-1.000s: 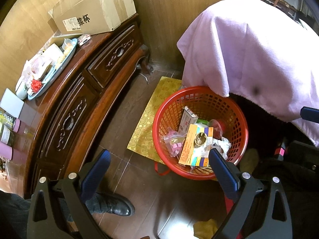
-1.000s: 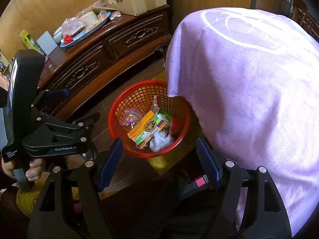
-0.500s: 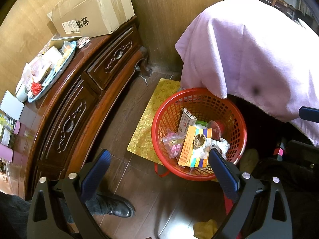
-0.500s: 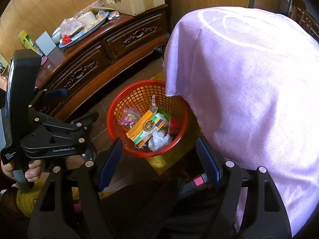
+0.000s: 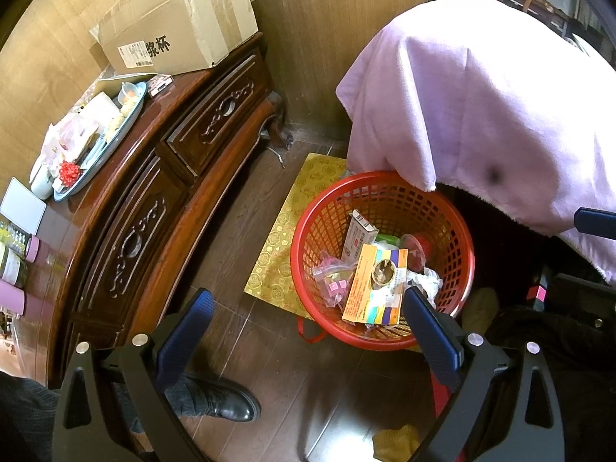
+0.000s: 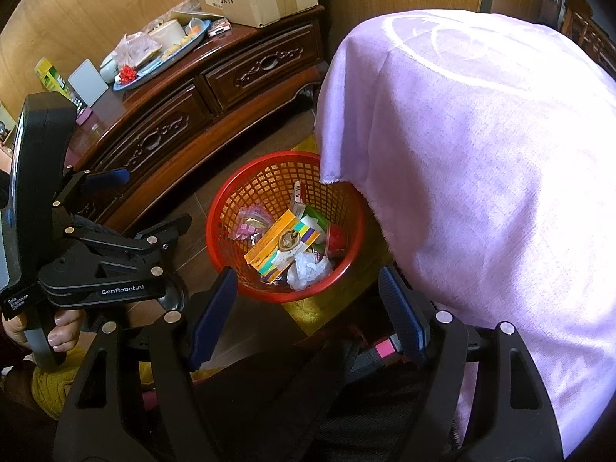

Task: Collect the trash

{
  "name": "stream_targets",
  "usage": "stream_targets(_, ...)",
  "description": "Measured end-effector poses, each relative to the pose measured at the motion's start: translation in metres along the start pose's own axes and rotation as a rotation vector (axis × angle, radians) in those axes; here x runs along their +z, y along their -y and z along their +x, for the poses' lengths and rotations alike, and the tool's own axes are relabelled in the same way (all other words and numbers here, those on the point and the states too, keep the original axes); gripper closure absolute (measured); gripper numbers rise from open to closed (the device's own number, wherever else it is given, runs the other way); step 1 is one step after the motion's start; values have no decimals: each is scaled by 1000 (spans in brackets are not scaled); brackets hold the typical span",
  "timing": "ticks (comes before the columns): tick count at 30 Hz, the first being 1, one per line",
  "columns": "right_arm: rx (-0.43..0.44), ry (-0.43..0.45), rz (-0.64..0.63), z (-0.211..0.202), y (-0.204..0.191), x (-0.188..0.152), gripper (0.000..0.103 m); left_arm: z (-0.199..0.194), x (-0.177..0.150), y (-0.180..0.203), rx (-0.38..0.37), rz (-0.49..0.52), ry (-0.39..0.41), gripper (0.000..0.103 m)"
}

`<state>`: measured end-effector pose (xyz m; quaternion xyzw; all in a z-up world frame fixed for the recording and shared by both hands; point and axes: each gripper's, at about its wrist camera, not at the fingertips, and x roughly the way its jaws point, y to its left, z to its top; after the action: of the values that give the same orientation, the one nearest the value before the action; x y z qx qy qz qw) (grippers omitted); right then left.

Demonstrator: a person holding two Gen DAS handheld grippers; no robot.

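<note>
Nearest the left wrist camera, the left gripper [image 5: 304, 331] stood with its blue-padded jaws spread wide and nothing between them; below it a black leather boot [image 5: 225, 404] rested on the dark wooden plank floor [image 5: 238, 208]; the right gripper [image 6: 308, 302] likewise had its jaws wide apart and empty, hanging above dark clothing. In the right wrist view the left gripper showed again at the left edge, a bare hand [image 6: 57, 331] curled around its grip.

Just beyond both pairs of jaws sat the round red plastic mesh basket [image 5: 308, 238] on the floor, partly on a yellow patterned mat [image 5: 285, 231]; inside it lay the collected trash: an orange and yellow flat cardboard box [image 5: 375, 285] with a round brownish item on top, a small white carton [image 5: 360, 233] propped on end behind it, a clear plastic bag with pink bits [image 5: 333, 279] to the box's left, crumpled white plastic [image 5: 425, 279] to its right, and something red [image 5: 421, 244] near the far wall; a lilac cloth [image 5: 500, 115] draped over a piece of furniture overhung the basket's far right rim.

Further off, to the left, ran the dark carved wooden sideboard [image 5: 154, 208] with two drawers; on its top stood pink cylindrical containers [image 5: 15, 300] at the near end, then a white flat square [image 5: 23, 206], then a blue-rimmed oval tray [image 5: 98, 158] heaped with packets and a red ribbon bow [image 5: 69, 171]; at the far end, against the wood-panelled wall [image 5: 338, 38], sat an open brown cardboard box [image 5: 181, 30] with black printed characters.
</note>
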<state>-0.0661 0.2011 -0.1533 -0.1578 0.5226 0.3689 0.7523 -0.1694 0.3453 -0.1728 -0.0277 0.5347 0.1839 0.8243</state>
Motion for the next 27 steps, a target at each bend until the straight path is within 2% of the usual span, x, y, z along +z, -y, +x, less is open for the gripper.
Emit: stream_targets(27, 2, -4, 4, 0, 0, -1, 29, -1, -1, 1, -21, 19, 22, 6)
